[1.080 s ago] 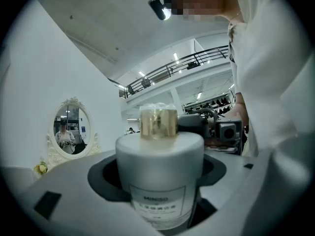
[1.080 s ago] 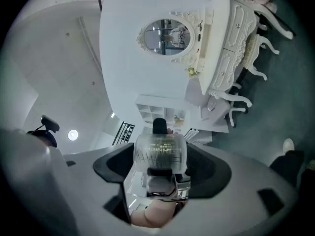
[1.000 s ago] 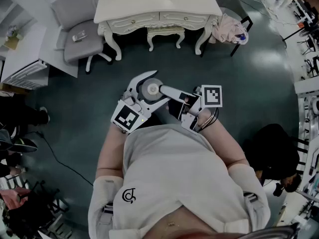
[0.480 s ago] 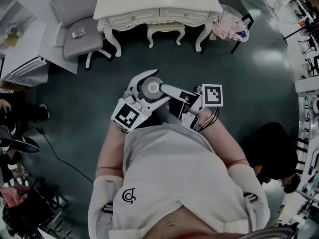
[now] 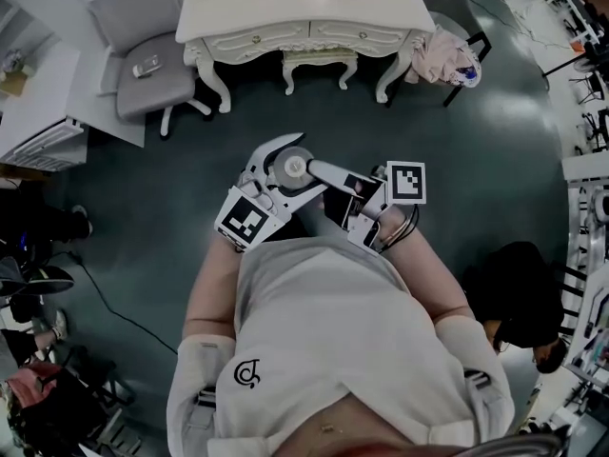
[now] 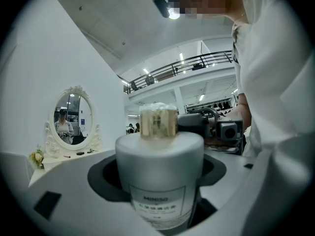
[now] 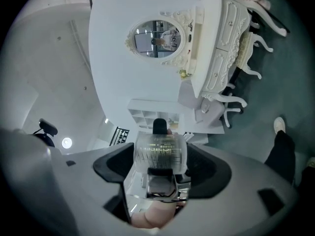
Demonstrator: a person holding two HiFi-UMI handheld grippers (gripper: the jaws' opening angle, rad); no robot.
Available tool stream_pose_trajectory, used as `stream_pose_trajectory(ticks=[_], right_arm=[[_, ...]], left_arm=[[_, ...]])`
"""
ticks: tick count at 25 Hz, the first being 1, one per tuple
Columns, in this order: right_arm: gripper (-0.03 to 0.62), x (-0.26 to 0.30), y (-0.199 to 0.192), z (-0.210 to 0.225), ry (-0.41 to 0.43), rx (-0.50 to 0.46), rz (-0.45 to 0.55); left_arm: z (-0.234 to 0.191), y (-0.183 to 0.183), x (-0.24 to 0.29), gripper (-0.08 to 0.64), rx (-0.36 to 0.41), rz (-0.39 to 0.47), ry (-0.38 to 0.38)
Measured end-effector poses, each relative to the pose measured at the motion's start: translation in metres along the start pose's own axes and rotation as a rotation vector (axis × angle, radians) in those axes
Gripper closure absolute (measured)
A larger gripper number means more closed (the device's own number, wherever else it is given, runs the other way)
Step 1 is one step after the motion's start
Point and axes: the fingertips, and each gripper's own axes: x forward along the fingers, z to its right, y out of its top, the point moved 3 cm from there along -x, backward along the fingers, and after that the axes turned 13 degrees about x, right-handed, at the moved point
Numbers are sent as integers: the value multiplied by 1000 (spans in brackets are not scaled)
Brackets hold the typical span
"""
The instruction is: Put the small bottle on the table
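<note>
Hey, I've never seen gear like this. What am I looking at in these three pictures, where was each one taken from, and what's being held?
No robot here: a person holds a hand-worked claw in each hand; the patterned cubes are parts of those. The head view comes from a camera on the person's head, looking down. The other two come from cameras riding on the claws. The left claw is shut on a white cylindrical bottle with a gold-coloured cap. The right claw is shut on a small clear cylinder with fine print, up at the bottle's top; whether it belongs to the bottle, I cannot tell. The white ornate dressing table stands ahead, across dark floor.
</note>
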Motion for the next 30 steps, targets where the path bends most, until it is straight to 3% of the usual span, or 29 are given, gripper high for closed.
stream_pose_trajectory(ticks=[19, 24, 30], right_arm=[[252, 213, 238, -9, 29, 17, 139], [252, 230, 263, -9, 26, 21, 141], [252, 241, 321, 2, 23, 40, 139]], left_arm=[[-301, -109, 35, 204, 11, 41, -135], [-329, -119, 42, 204, 4, 33, -136], [-369, -150, 76, 204, -11, 15, -120]])
